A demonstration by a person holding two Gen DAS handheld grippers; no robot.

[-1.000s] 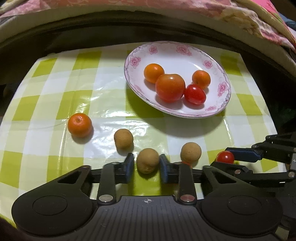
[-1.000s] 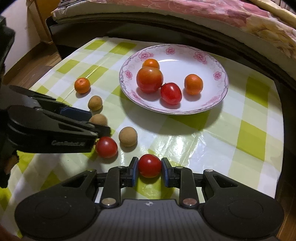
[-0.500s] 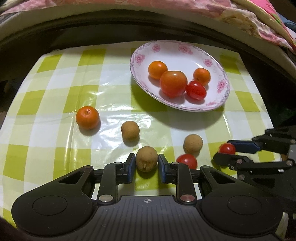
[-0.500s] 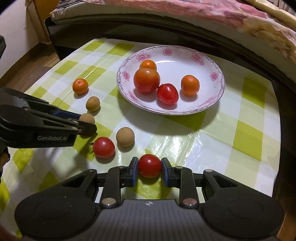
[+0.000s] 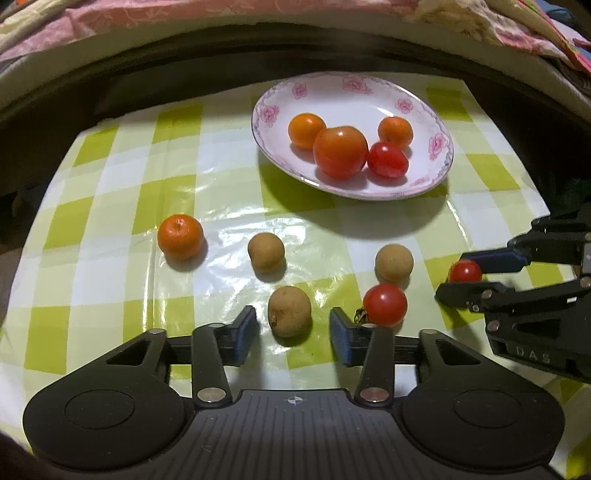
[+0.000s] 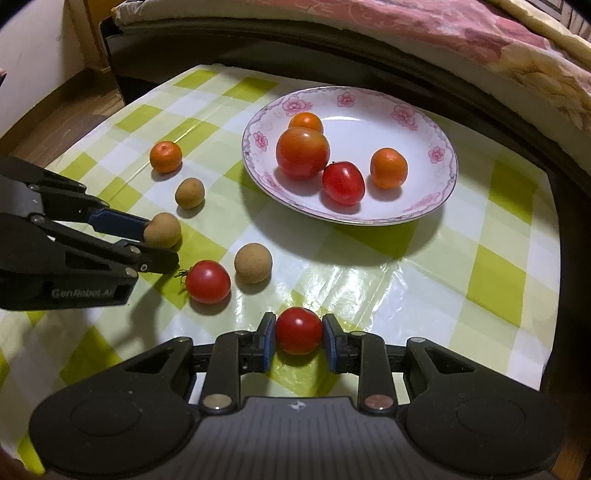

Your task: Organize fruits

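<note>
A flowered white plate point(image 5: 439, 155) point(image 6: 439, 184) holds two small oranges, a large tomato and a red tomato. My left gripper point(image 5: 293, 328) point(image 6: 155, 243) is open, with a brown longan point(image 5: 289, 311) point(image 6: 162, 230) lying between its fingers on the cloth. My right gripper point(image 6: 299, 341) point(image 5: 463, 277) is shut on a cherry tomato point(image 6: 298, 330) point(image 5: 464, 271). Loose on the cloth are an orange point(image 5: 180, 236) point(image 6: 166, 156), two more longans point(image 5: 266, 252) point(image 5: 393, 262) and a stemmed tomato point(image 5: 385, 304) point(image 6: 207, 281).
The green-and-white checked cloth point(image 5: 122, 206) covers a small table. A dark frame and a pink flowered quilt point(image 6: 461, 33) rise behind the far edge. Wooden floor point(image 6: 55, 103) shows beyond the left edge.
My left gripper has opened from around the longan, which now lies free between the fingers. My right gripper still grips the cherry tomato.
</note>
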